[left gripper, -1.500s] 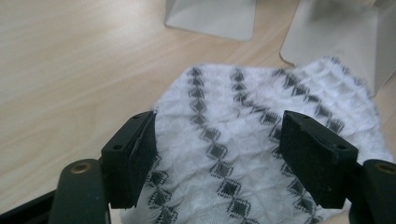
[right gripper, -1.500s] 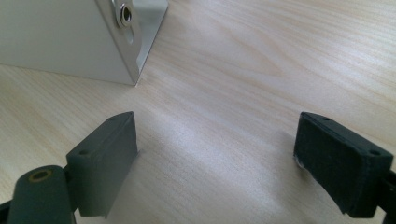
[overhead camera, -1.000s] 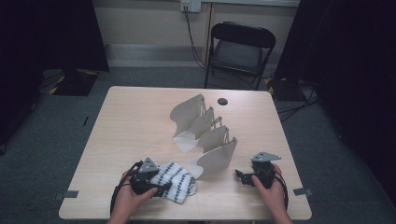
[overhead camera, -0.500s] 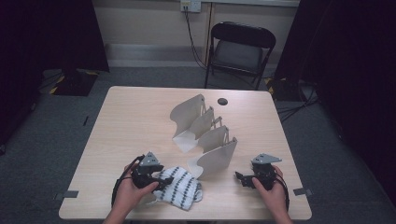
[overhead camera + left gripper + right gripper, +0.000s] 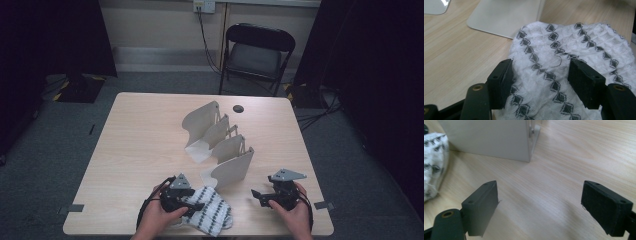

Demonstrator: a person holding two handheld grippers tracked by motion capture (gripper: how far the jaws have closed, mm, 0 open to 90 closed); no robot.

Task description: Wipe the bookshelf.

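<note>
A white cloth with rows of black diamonds lies bunched at the table's front edge. My left gripper is on the cloth's left part. Its jaws have just been closing, and they now press a fold of the cloth between the pads. My right gripper hovers to the right near the front edge, open, with bare wood between its jaws. The cloth's edge sits at the left of the right gripper view.
A grey rack of several curved upright plates runs diagonally across the middle of the wooden table, its nearest plate just behind the cloth. A small black disc lies near the far edge. A folding chair stands beyond.
The left gripper has shifted right and toward the front edge, and the cloth has moved with it and spread lower right. The right gripper has barely moved.
</note>
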